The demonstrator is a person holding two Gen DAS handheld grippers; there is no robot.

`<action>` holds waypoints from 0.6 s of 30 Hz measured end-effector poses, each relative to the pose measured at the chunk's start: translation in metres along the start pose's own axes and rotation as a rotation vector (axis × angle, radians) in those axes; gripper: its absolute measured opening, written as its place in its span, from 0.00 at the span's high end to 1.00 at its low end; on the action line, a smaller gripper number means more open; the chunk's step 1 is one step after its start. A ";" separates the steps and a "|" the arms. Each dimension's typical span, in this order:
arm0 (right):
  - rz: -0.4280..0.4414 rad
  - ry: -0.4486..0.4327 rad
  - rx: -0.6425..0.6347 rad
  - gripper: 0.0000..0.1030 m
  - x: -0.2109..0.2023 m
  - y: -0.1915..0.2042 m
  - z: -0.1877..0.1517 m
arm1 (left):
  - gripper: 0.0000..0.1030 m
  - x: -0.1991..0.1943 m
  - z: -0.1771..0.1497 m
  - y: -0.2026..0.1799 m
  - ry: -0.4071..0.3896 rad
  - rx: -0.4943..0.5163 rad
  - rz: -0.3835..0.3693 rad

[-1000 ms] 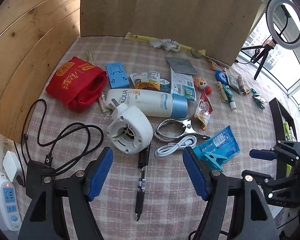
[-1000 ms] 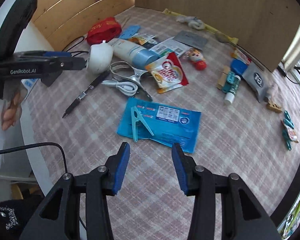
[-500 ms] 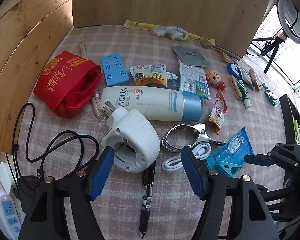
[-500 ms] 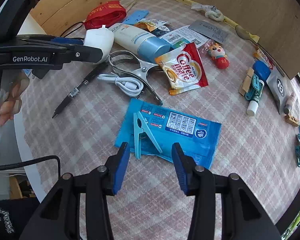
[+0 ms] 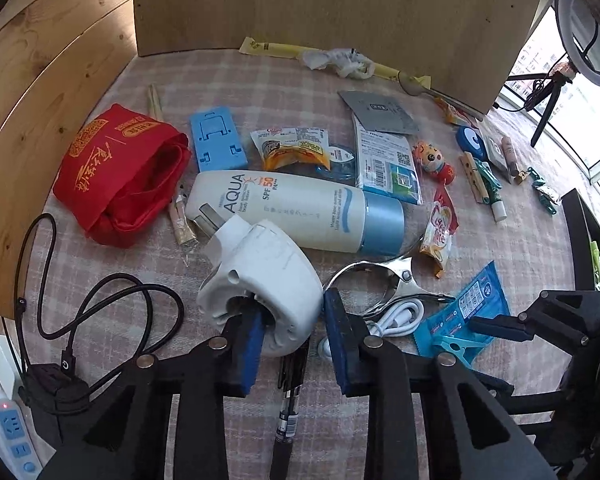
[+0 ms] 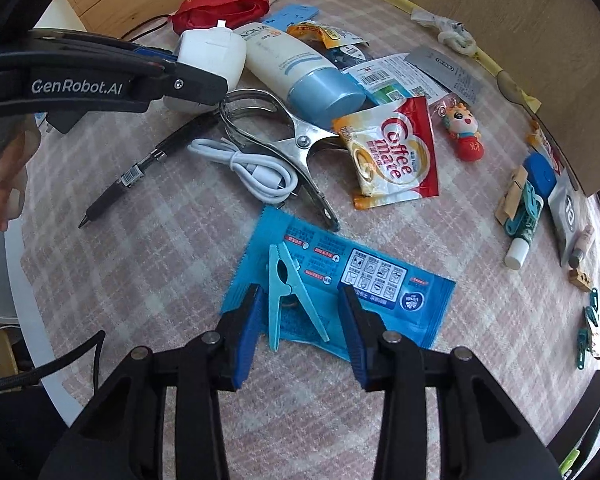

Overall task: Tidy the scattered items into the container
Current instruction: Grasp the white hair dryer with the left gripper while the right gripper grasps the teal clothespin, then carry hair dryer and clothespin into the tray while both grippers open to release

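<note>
Left gripper (image 5: pixel 292 340) jaws have just been closing on the white plug adapter (image 5: pixel 260 280), just beside the sunscreen tube (image 5: pixel 300 210); pads look seated. Right gripper (image 6: pixel 300 330) jaws, also narrowing, straddle the blue clothespin (image 6: pixel 286 292) without contact. Should centre on the pin's spine before squeezing.

A checked tablecloth (image 6: pixel 180 264) bears a blue packet (image 6: pixel 364 288), pen (image 6: pixel 140 172) and sunscreen tube (image 5: pixel 300 210).

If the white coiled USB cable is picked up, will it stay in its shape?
Probably not. The white USB cable is loosely looped with no tie visible, so it would likely uncoil and dangle. It looks thin and light. One loop lies against the metal clamp, which might get nudged.
</note>
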State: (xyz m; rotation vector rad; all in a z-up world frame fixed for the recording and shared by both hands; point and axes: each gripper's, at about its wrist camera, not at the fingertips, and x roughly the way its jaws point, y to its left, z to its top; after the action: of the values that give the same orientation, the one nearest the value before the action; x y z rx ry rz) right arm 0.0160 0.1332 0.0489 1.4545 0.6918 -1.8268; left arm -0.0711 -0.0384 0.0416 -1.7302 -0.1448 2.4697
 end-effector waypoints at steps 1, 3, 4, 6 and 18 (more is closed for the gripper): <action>0.005 0.000 0.006 0.74 -0.001 -0.002 0.000 | 0.74 0.000 0.000 0.001 0.000 -0.002 -0.005; 0.007 -0.002 0.022 0.76 -0.004 -0.006 -0.001 | 0.75 -0.002 -0.001 0.001 -0.006 -0.006 -0.010; 0.013 -0.003 0.032 0.76 -0.005 -0.009 -0.001 | 0.75 -0.003 -0.002 0.001 -0.006 -0.007 -0.011; 0.017 -0.008 0.048 0.76 -0.007 -0.013 -0.003 | 0.75 -0.003 -0.003 0.001 -0.010 -0.013 -0.016; 0.024 -0.101 0.178 0.77 -0.049 -0.059 -0.018 | 0.77 -0.025 -0.011 0.009 -0.046 -0.043 -0.041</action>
State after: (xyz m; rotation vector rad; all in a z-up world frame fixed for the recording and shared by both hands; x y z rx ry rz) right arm -0.0130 0.1926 0.0916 1.4641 0.4697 -1.9699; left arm -0.0530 -0.0513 0.0597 -1.6695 -0.2367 2.4959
